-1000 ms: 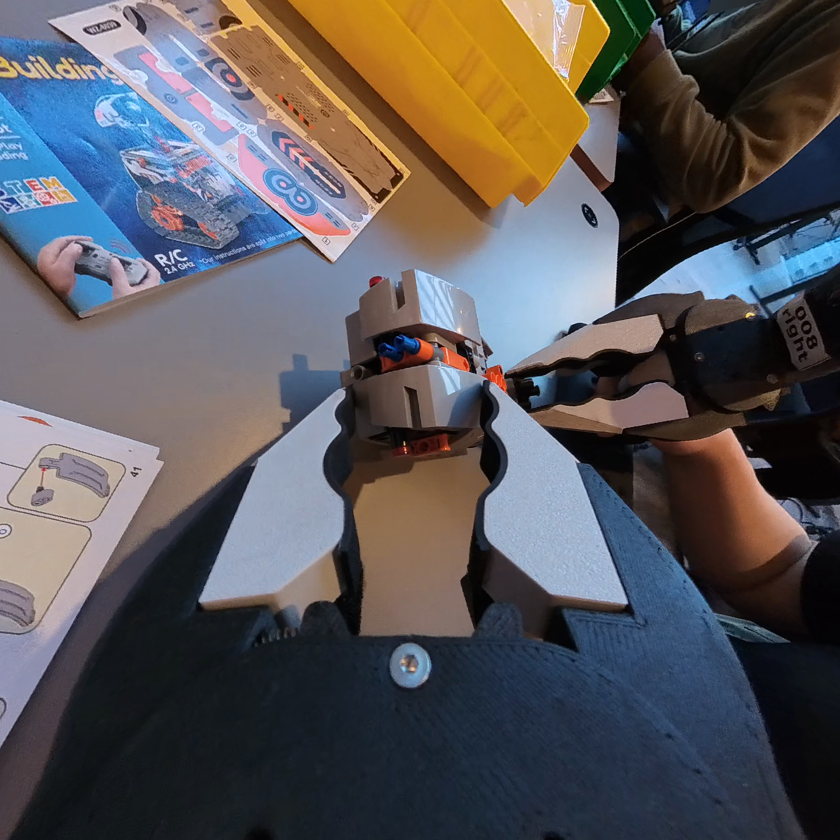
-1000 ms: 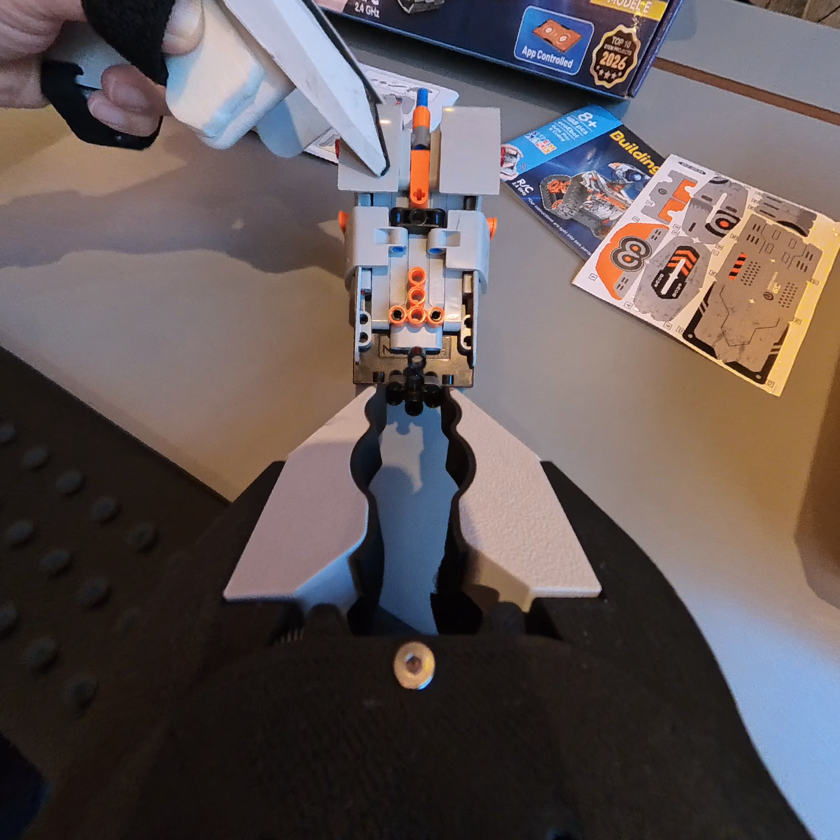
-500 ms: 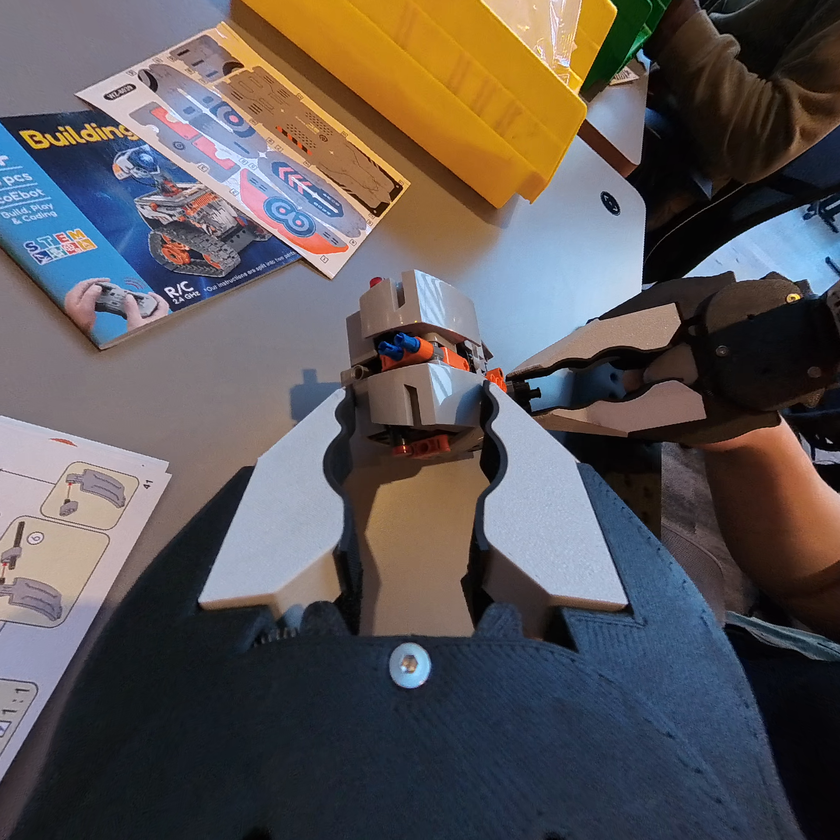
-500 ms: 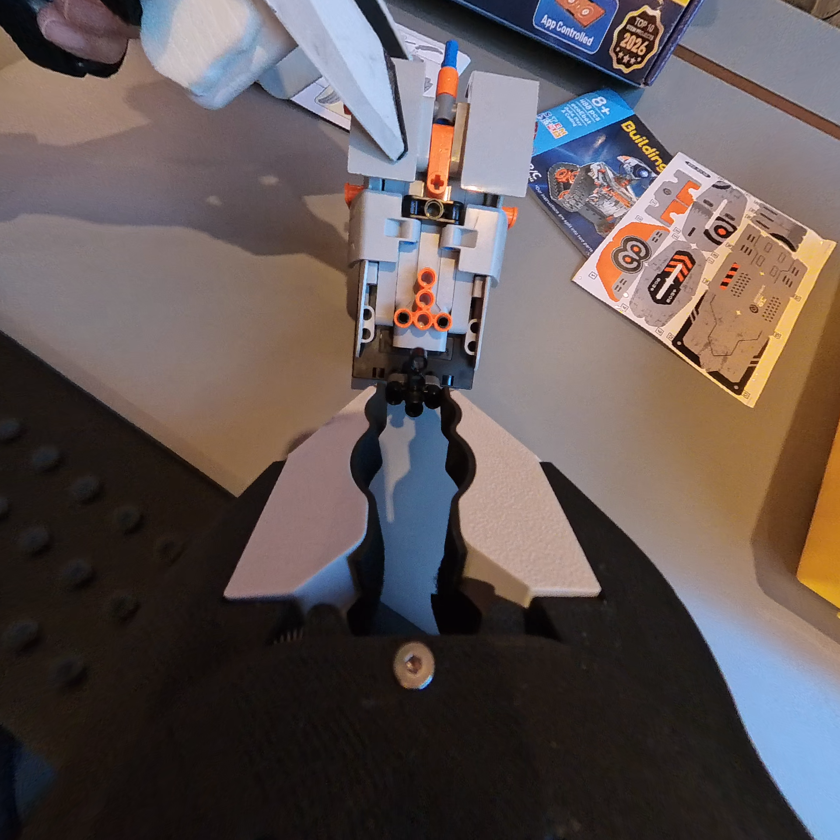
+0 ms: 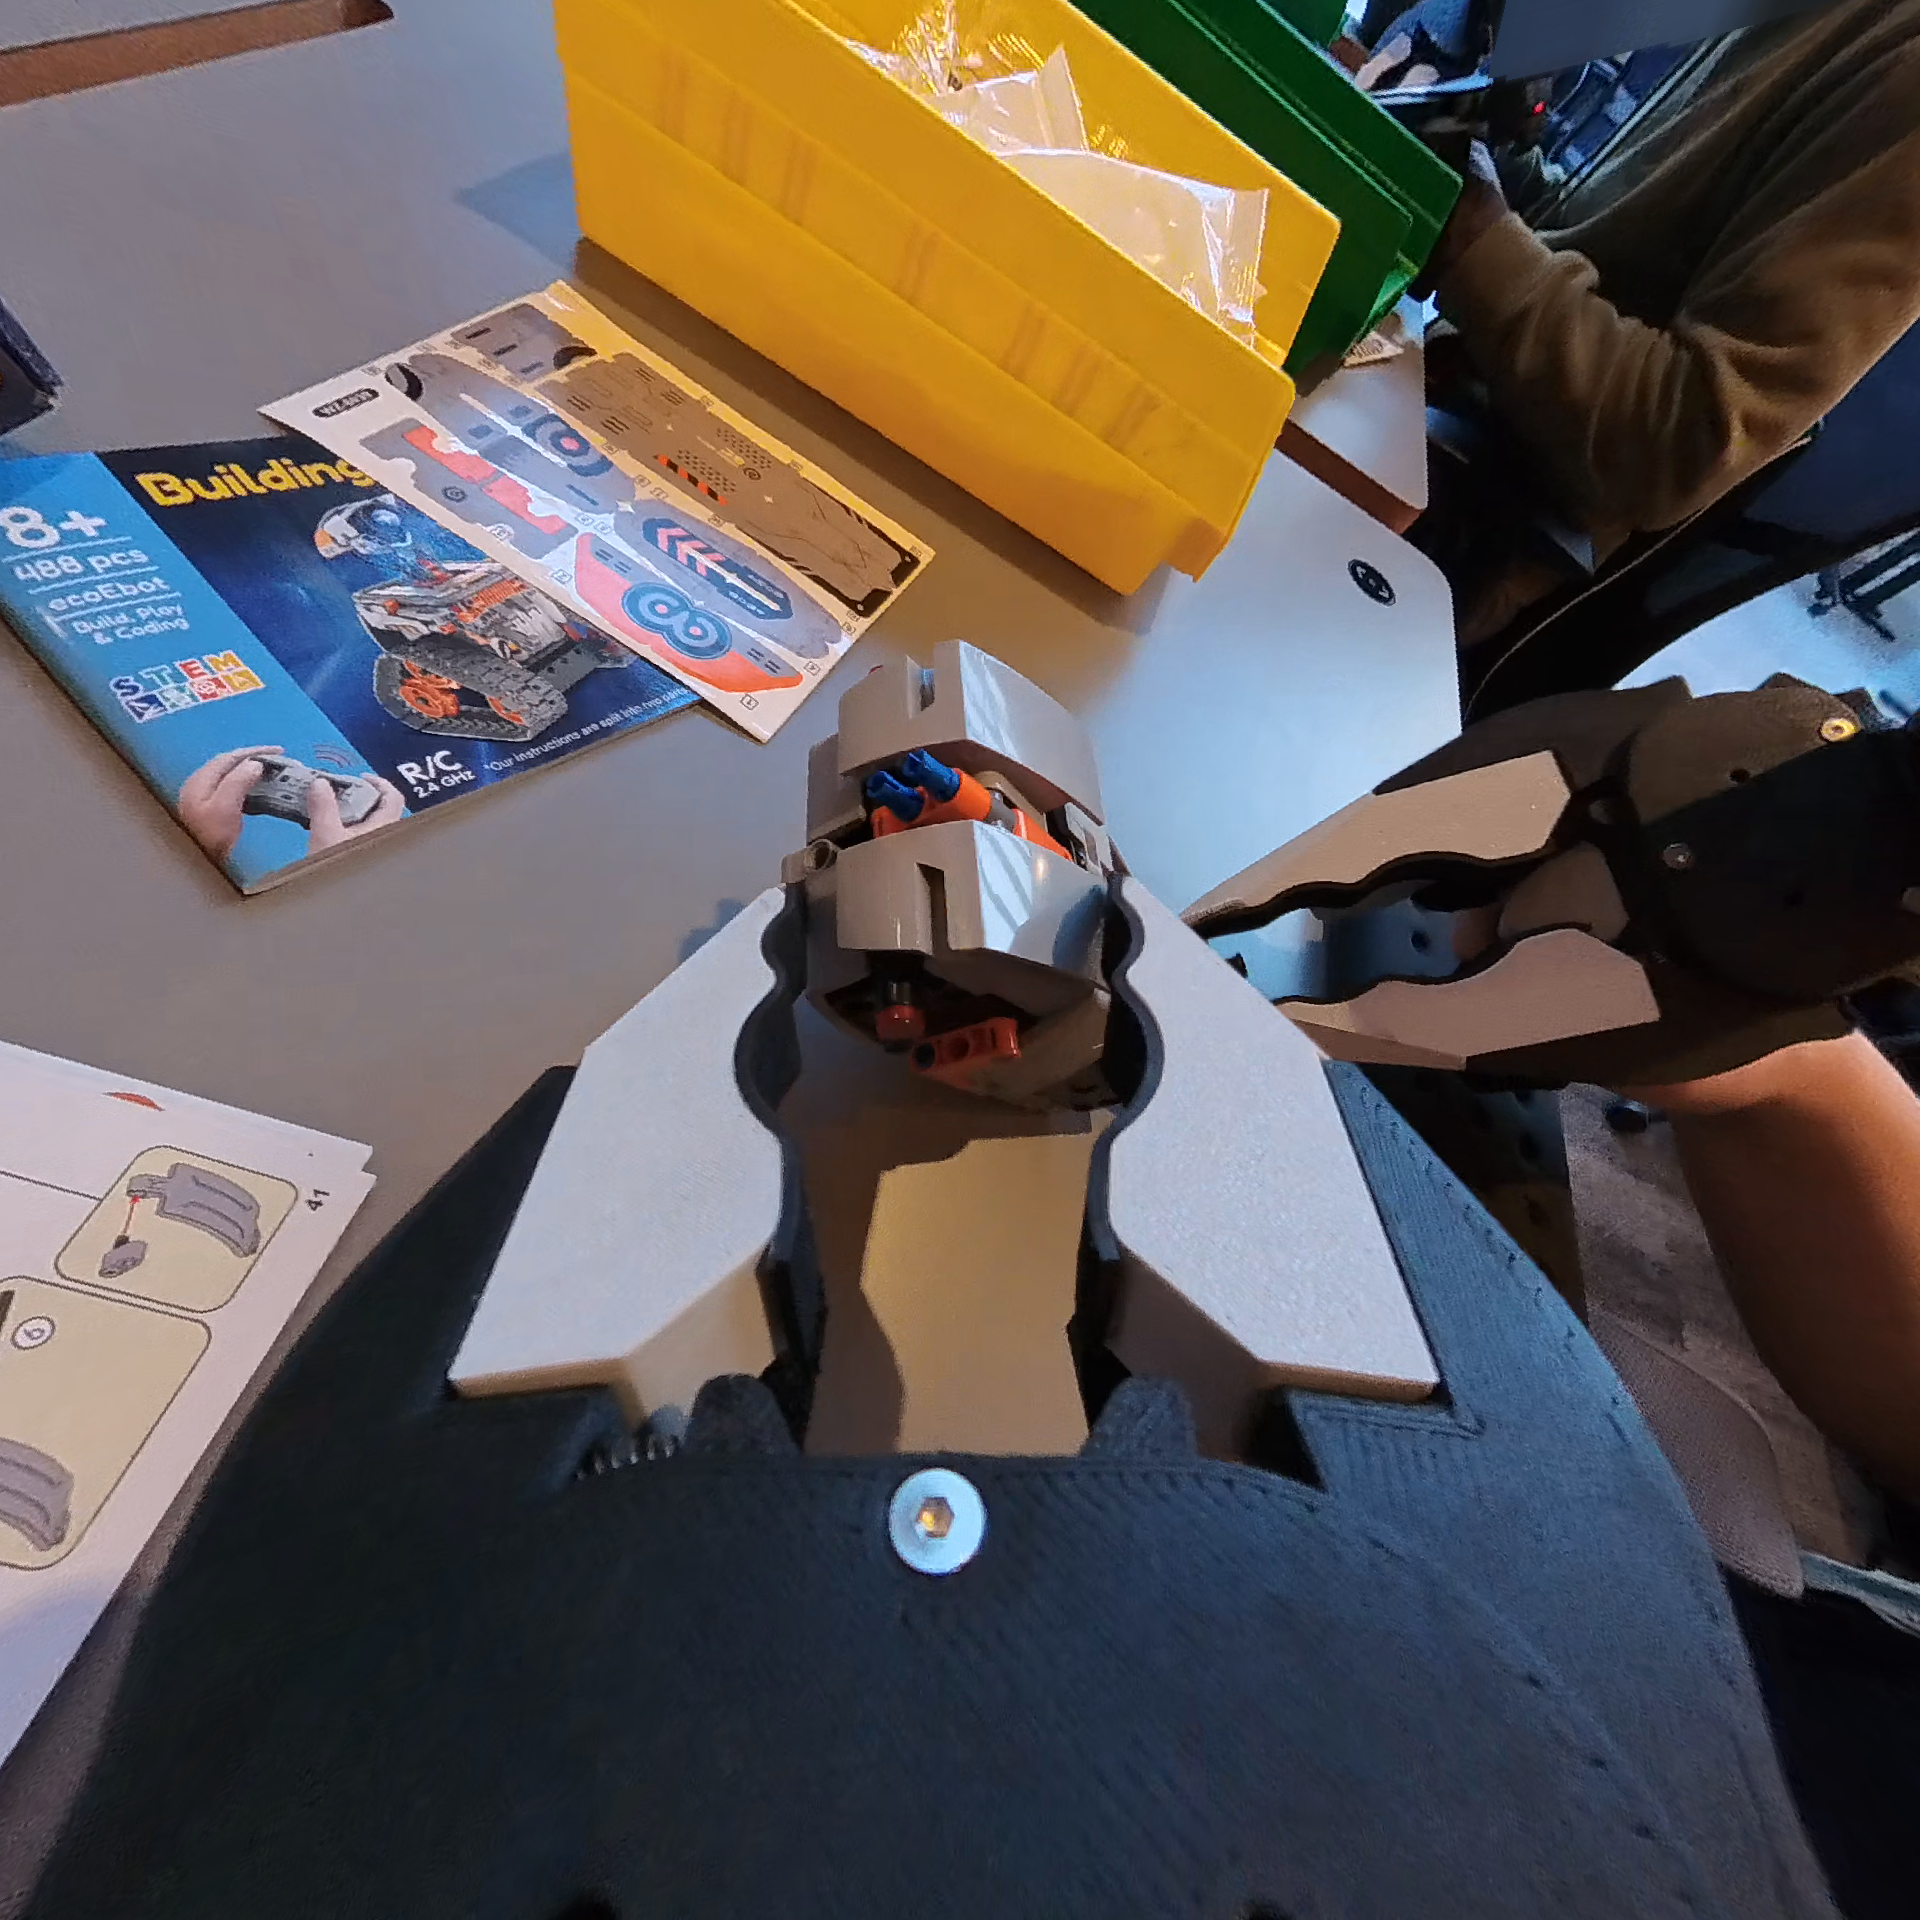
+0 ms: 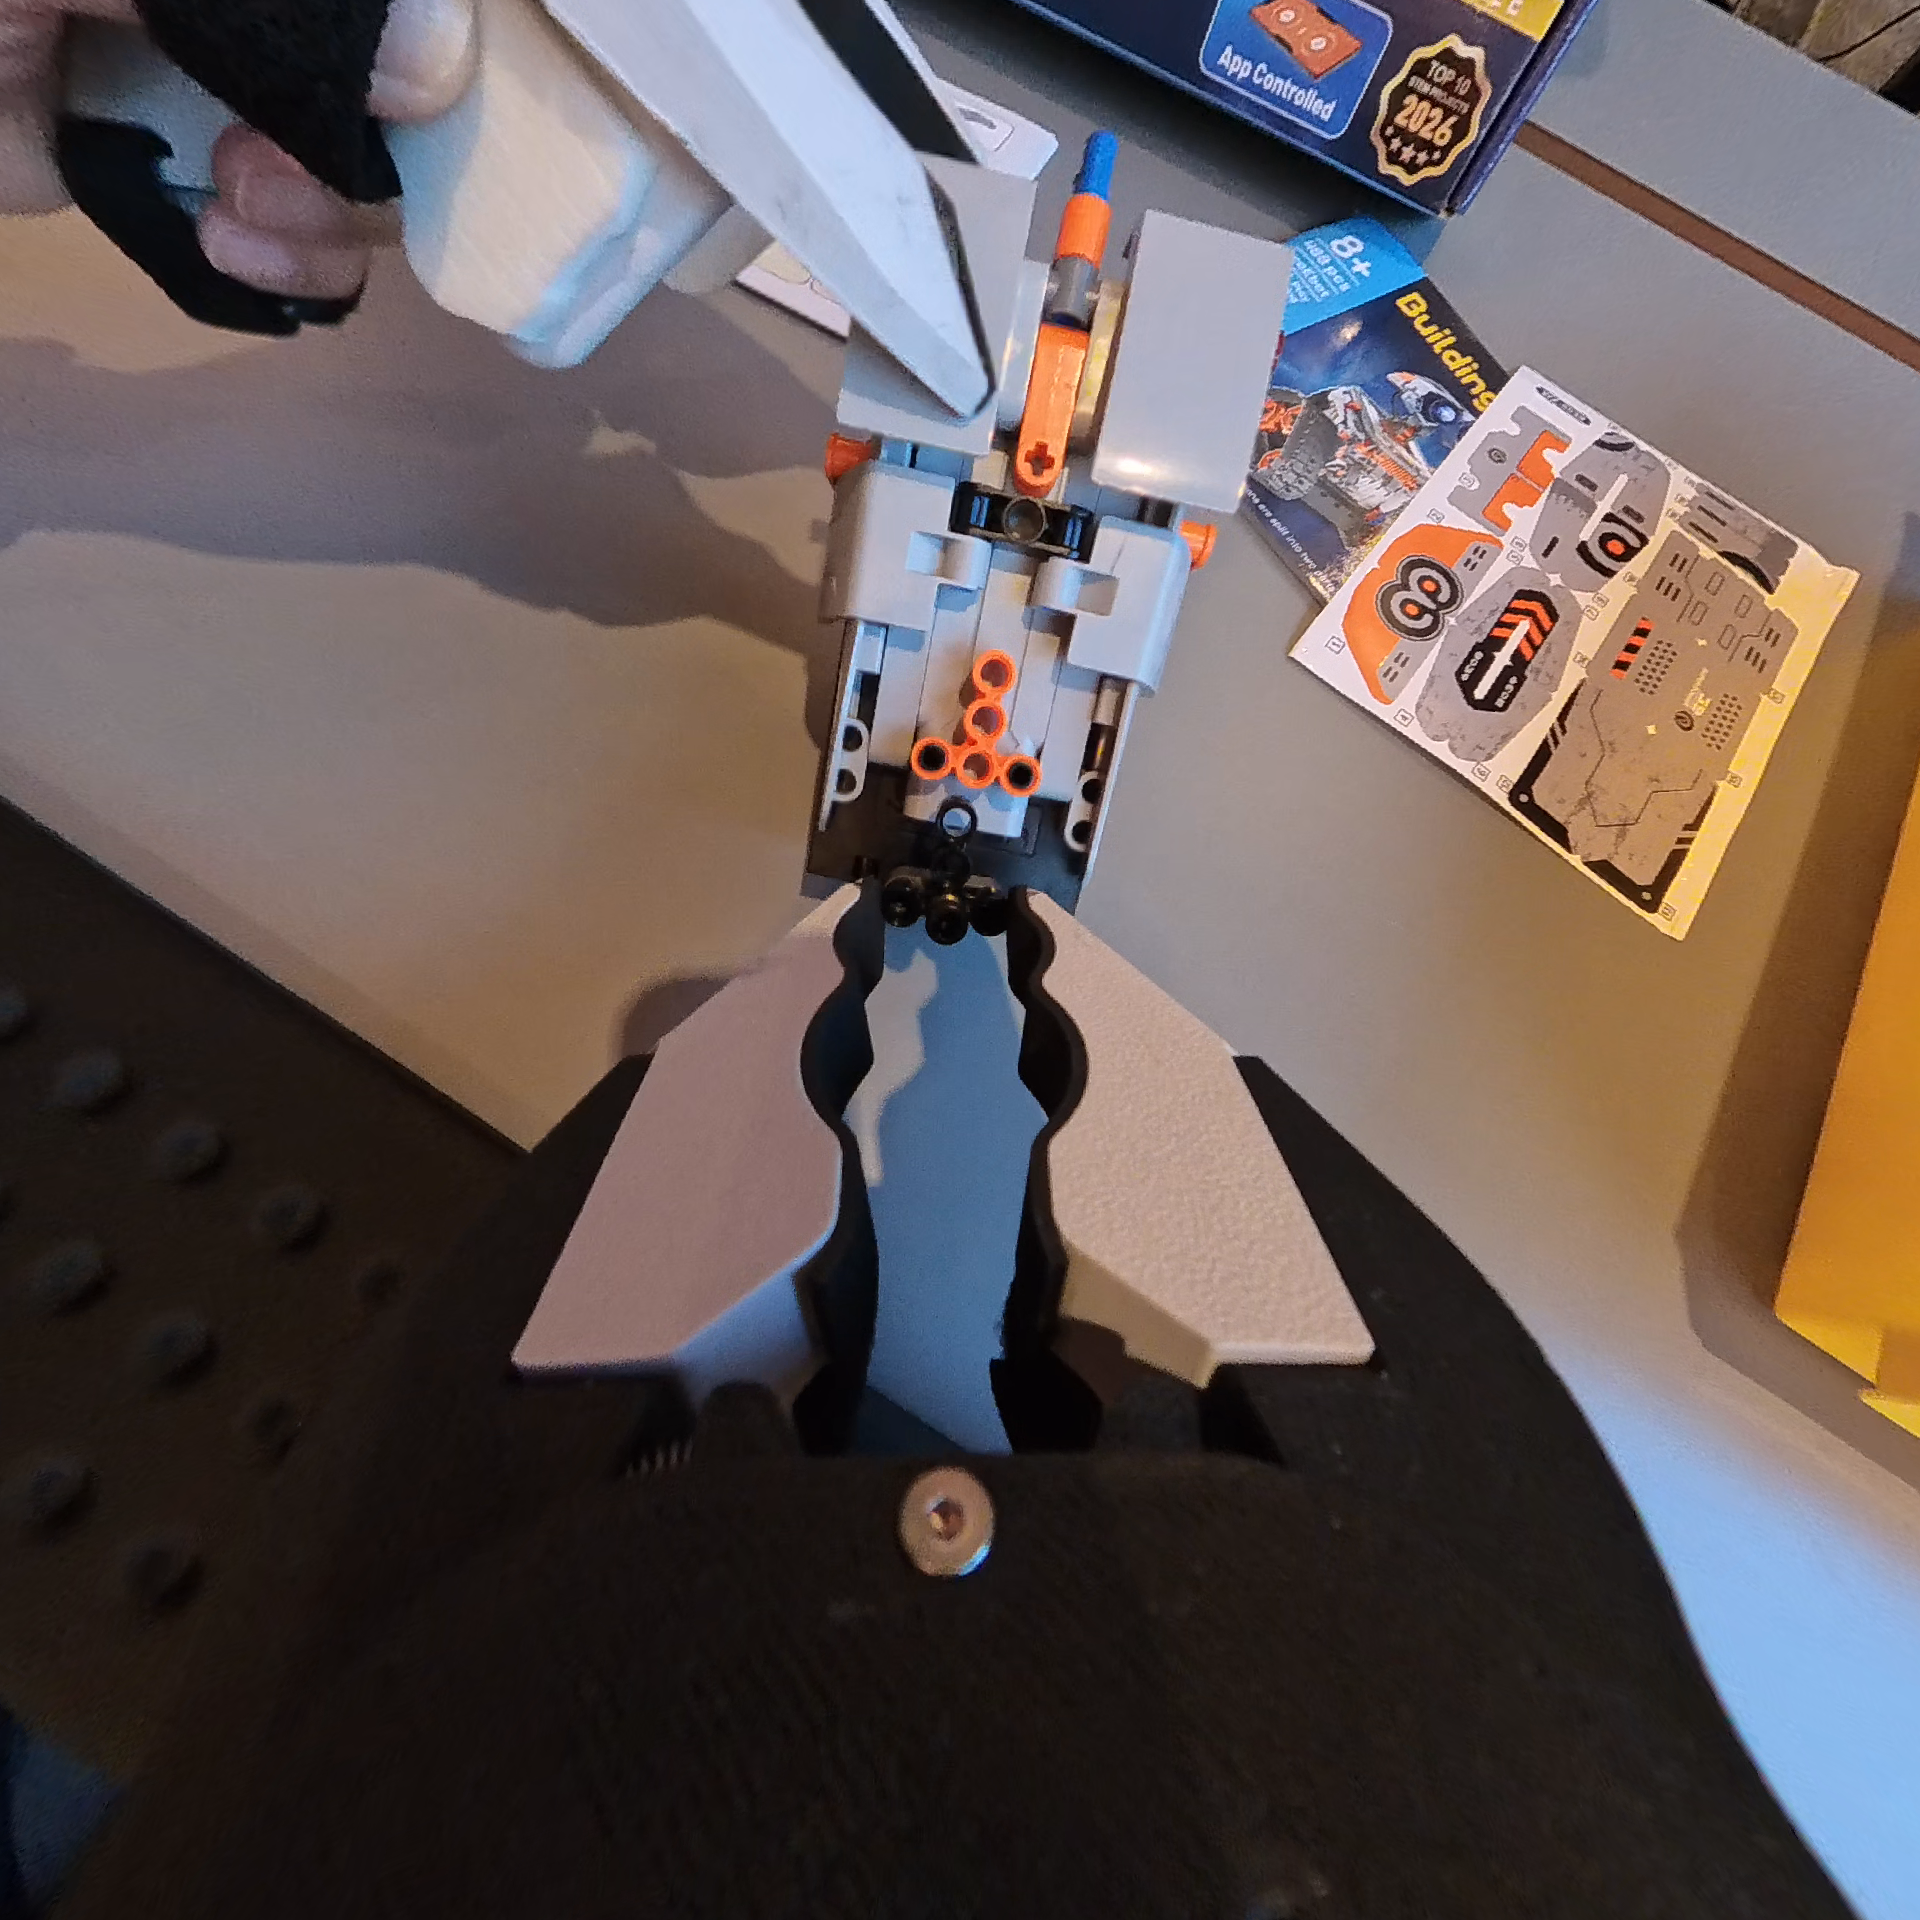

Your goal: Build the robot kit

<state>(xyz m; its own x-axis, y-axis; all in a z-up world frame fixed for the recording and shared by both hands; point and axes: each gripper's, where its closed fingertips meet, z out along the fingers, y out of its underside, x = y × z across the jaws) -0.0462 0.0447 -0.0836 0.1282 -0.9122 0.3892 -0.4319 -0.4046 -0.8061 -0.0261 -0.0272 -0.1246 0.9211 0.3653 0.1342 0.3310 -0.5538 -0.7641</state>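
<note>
Grey brick model sits above the table, clamped in your left gripper. Your right gripper pinches its black connector at the near end.

Under my fingers: grey surface. On it a blue booklet, a sticker sheet overlapping its far edge, a yellow bin behind that, a green bin beside the yellow, open instruction pages near left, and a dark blue box.
</note>
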